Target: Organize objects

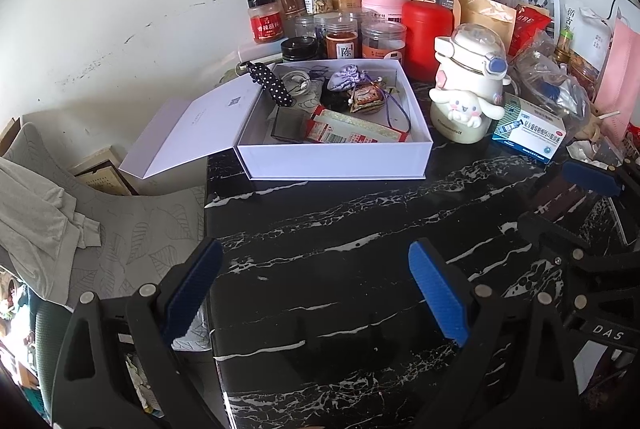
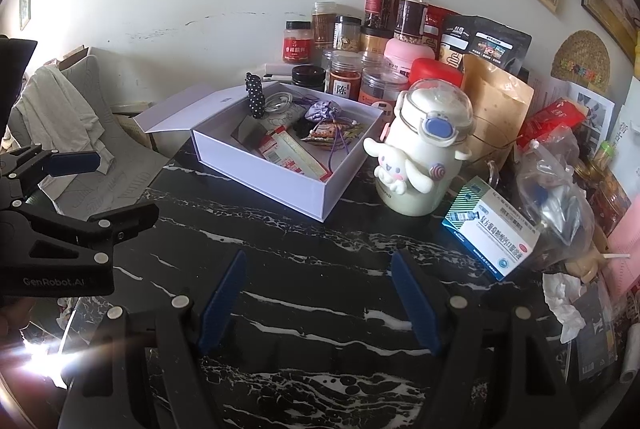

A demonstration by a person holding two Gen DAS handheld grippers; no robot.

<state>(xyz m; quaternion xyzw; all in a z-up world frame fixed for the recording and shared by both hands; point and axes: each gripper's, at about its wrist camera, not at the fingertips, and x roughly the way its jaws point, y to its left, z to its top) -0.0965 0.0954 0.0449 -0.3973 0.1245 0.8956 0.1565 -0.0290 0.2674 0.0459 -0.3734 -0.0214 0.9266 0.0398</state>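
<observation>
An open white box sits on the black marble table, its lid folded out to the left. Inside lie a polka-dot hair tie, a purple pouch, a red and green packet and a dark card. My left gripper is open and empty above the table, short of the box. My right gripper is open and empty too. Each gripper shows in the other's view, the right one and the left one.
A white cartoon-dog bottle and a blue and white medicine box stand right of the box. Several spice jars, a red canister and pouches line the wall. Plastic bags crowd the right. A grey chair stands left.
</observation>
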